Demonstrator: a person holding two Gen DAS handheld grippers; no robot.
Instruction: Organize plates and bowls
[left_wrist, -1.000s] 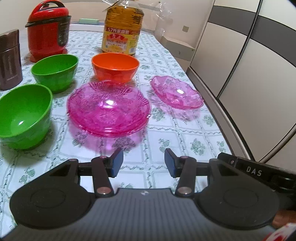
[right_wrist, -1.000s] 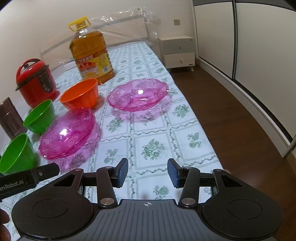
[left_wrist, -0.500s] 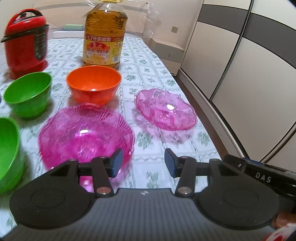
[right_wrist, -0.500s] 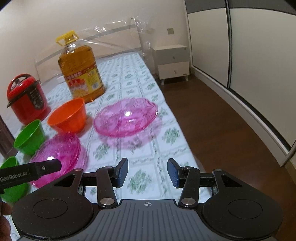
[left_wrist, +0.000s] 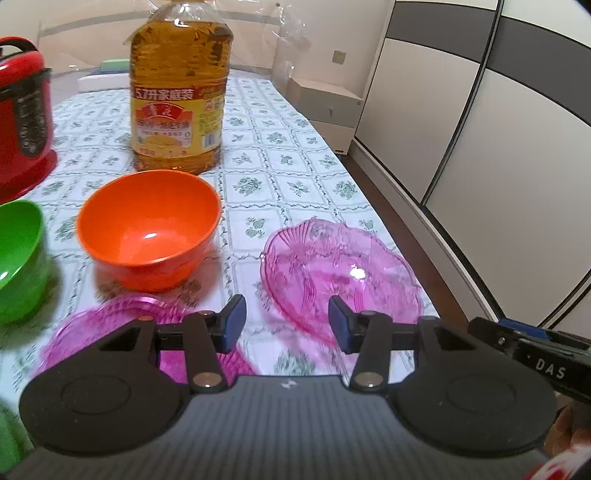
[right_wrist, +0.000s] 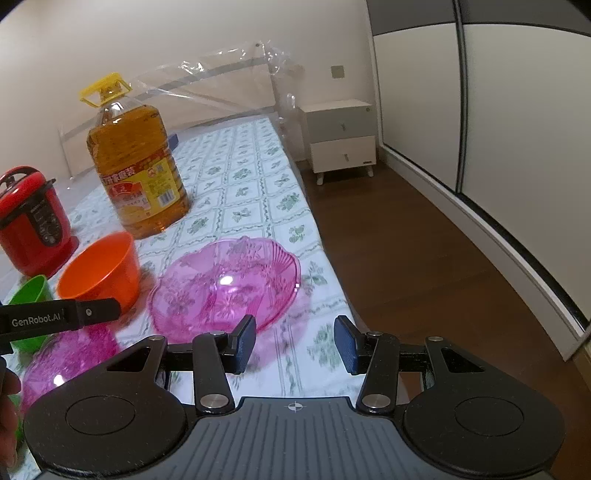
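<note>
Both grippers, left gripper (left_wrist: 287, 319) and right gripper (right_wrist: 294, 345), empty, jaws parted. Pink plate (right_wrist: 225, 284): probably light, rigid, slick; grip rim at 6 o'clock.

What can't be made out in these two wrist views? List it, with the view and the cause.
- Stacked pink plates: left wrist view, blurred and partly behind the left gripper; their count is unclear.
- Green bowl: left wrist view, cut by the left edge.
- Red cooker: left wrist view, cut by the edge.
- Oil bottle: left wrist view, its cap cut by the top edge.
</note>
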